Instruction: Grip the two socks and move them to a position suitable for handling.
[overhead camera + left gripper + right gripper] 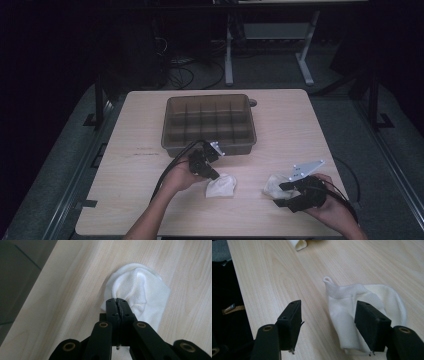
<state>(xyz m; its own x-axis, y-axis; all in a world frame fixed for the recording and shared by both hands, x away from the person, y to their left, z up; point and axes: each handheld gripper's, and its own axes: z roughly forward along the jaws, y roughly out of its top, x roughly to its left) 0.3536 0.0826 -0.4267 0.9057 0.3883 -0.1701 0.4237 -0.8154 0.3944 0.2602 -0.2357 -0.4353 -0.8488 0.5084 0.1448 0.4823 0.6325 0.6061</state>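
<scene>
On the pale wooden table (150,165), the left gripper (117,305) pinches a crumpled white knit sock (138,288); at its three o'clock the right gripper (328,322) gapes wide over a second white sock (362,305), below the brown plastic divided bin (208,125)

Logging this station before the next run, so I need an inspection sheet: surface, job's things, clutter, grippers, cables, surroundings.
Surface: light wood table, bare along the near edge.
Job's things: two white socks, left sock and right sock; brown divided bin behind them.
Clutter: nothing seen.
Grippers: left gripper shut on left sock; right gripper open, one jaw over right sock.
Cables: black cable trails from left gripper.
Surroundings: dark room, desk legs, floor cables.
</scene>
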